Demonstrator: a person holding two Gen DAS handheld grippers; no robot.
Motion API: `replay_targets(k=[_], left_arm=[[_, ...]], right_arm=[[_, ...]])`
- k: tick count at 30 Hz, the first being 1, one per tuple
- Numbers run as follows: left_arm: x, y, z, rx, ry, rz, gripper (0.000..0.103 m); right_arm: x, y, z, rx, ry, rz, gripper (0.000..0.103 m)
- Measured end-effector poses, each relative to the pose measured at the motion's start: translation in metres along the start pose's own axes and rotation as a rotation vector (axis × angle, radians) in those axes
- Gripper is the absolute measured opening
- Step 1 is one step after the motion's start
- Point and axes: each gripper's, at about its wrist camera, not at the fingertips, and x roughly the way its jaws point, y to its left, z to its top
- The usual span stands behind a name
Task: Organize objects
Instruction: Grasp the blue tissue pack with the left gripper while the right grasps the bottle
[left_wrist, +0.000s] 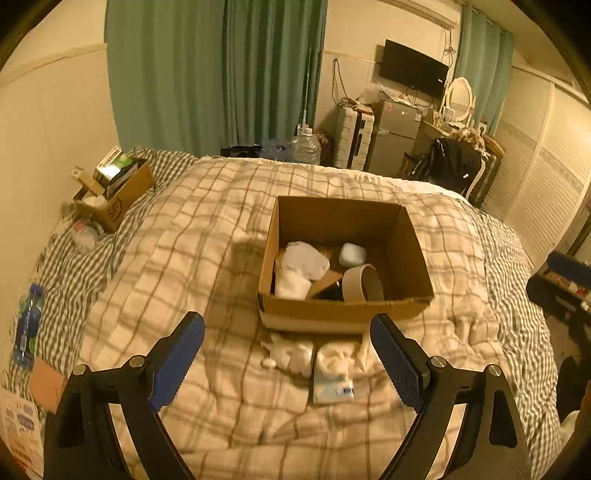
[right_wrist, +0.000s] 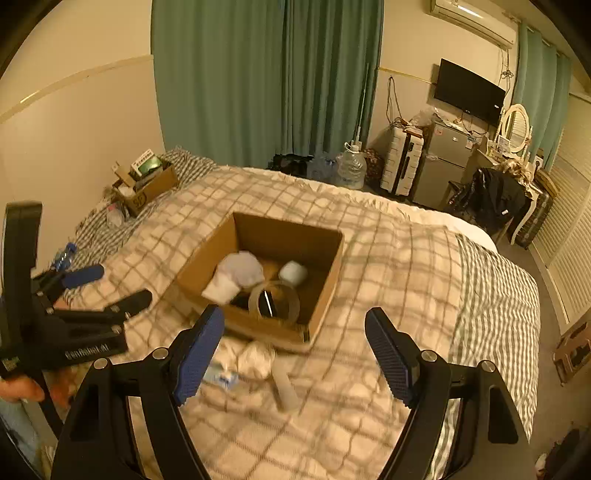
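Observation:
An open cardboard box (left_wrist: 343, 317) (right_wrist: 325, 295) sits on the plaid bed cover. It holds white socks (left_wrist: 301, 266) (right_wrist: 238, 275), a white earbud case (left_wrist: 351, 254) (right_wrist: 293, 272) and a tape roll (left_wrist: 364, 282) (right_wrist: 275, 302). In front of the box lie crumpled white tissue (left_wrist: 291, 354) (right_wrist: 255, 358) and a tissue pack (left_wrist: 332, 384) (right_wrist: 221, 376). My left gripper (left_wrist: 288, 365) is open and empty above these items; it also shows in the right wrist view (right_wrist: 110, 288). My right gripper (right_wrist: 293, 354) is open and empty before the box.
A second cardboard box (left_wrist: 114, 192) (right_wrist: 147, 188) full of items stands at the bed's far left. A blue bottle (left_wrist: 27, 325) lies at the left edge. A water jug (right_wrist: 351, 166), suitcase (right_wrist: 402, 166), fridge (right_wrist: 443, 162) and chair stand past the bed.

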Motion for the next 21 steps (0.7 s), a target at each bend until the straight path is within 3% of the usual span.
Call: replay_targets(k=[8, 14, 21], left_arm=[[0.020, -0.003, -0.046, -0.002, 0.055, 0.030, 0.094], [0.069, -0.009, -0.080, 0.014, 0.199, 0.024, 0.094], [0.115, -0.027, -0.091, 0.049, 0.299, -0.032, 0.094]], right_arm=[[0.028, 0.002, -0.058, 0.027, 0.088, -0.002, 0.078], [0.081, 0.000, -0.090, 0.045, 0.193, 0.008, 0.078], [0.134, -0.006, -0.105, 0.058, 0.274, -0.006, 0.078]])
